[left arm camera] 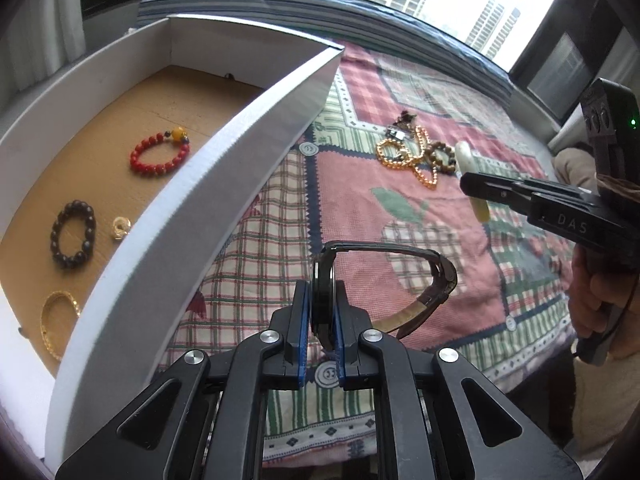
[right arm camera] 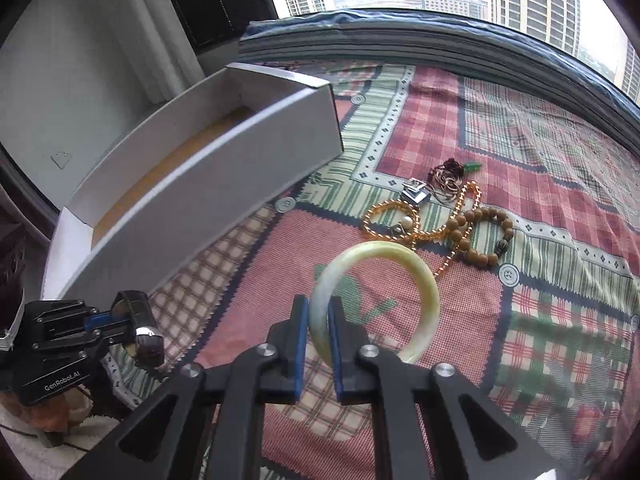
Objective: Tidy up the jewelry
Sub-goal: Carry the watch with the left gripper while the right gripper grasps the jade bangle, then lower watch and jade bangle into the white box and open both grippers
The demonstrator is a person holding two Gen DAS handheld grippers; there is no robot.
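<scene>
My left gripper [left arm camera: 322,308] is shut on a wristwatch [left arm camera: 436,276], its black case pinched between the blue pads and the brown strap curling off to the right, above the quilt beside the white box [left arm camera: 224,184]. My right gripper [right arm camera: 318,320] is shut on a pale green jade bangle [right arm camera: 420,272], held off the quilt. In the left wrist view the right gripper [left arm camera: 470,184] comes in from the right with the bangle [left arm camera: 466,156]. The right wrist view shows the left gripper [right arm camera: 120,316] with the watch [right arm camera: 144,332] at the lower left. A pile of jewelry [right arm camera: 452,220] lies on the quilt.
The box holds a red bead bracelet [left arm camera: 160,154], a dark bead bracelet [left arm camera: 74,240], a small gold ring [left arm camera: 120,228] and a gold bangle [left arm camera: 58,318]. The patchwork quilt [left arm camera: 360,216] covers the bed. Windows and a curtain stand beyond the box.
</scene>
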